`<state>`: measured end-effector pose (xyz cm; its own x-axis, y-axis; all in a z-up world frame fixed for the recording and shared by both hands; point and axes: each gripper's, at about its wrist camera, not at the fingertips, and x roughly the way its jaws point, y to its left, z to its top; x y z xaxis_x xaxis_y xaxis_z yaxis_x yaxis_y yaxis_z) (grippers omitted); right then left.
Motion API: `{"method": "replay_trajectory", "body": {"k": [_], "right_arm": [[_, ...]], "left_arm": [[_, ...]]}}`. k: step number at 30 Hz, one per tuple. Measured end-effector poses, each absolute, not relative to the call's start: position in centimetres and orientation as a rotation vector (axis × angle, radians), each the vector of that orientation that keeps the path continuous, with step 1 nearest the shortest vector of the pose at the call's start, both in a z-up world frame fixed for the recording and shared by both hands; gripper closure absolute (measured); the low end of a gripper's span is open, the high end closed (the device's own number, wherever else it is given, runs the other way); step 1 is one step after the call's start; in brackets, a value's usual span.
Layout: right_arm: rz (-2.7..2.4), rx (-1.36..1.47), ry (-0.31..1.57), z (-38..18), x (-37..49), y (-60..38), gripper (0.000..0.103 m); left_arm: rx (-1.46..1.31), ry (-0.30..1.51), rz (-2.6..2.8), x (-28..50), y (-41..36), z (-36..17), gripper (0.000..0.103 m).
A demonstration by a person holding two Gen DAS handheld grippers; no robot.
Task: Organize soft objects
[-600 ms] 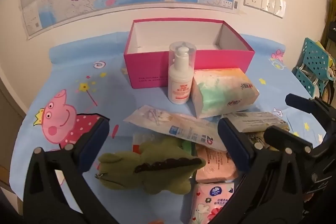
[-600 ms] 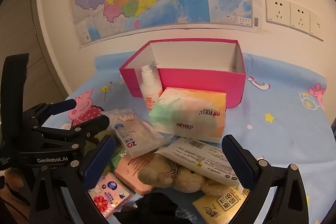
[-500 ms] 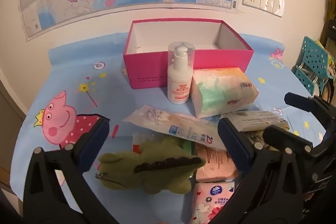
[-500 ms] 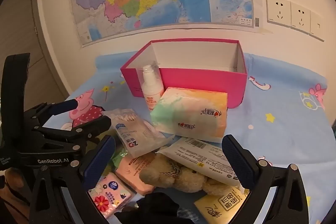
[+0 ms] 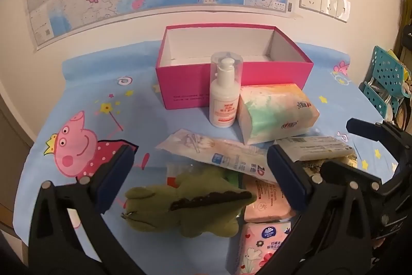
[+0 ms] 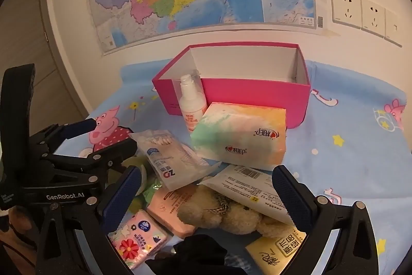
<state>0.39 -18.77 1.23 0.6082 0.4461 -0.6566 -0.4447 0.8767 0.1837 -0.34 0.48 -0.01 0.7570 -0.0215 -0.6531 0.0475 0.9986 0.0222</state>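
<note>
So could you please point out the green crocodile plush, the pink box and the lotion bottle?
green crocodile plush (image 5: 195, 208), left wrist view, its back.
pink box (image 5: 260, 74), left wrist view, front wall.
lotion bottle (image 5: 223, 105), left wrist view, its body.

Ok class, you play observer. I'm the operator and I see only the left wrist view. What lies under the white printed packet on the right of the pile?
Observer: A beige teddy bear lies partly under the white packet, with a checked ribbon at its neck.
Operator: Is anything nearer the camera than the bear?
Observer: A yellow packet with black characters lies right beside it.
Operator: Any other soft thing I'm missing?
Observer: A black fabric item lies at the near edge, just in front of the bear.
</note>
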Motion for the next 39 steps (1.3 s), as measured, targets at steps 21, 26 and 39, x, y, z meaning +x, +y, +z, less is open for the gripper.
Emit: {"method": "replay_trajectory", "body": {"k": [21, 26, 39], "right_arm": [[0.547, 0.019, 0.786, 0.6, 0.6, -18.5, 0.000], [0.551, 0.022, 0.796, 0.3, 0.7, -18.4, 0.000], [0.587, 0.027, 0.839, -0.4, 1.1, -17.8, 0.002]], "left_arm": [[0.035, 0.711, -0.038, -0.4, 0.4, 0.0, 0.000], [0.034, 0.712, -0.040, -0.4, 0.4, -0.1, 0.000], [0.036, 0.715, -0.032, -0.1, 1.3, -0.5, 0.000]]}}
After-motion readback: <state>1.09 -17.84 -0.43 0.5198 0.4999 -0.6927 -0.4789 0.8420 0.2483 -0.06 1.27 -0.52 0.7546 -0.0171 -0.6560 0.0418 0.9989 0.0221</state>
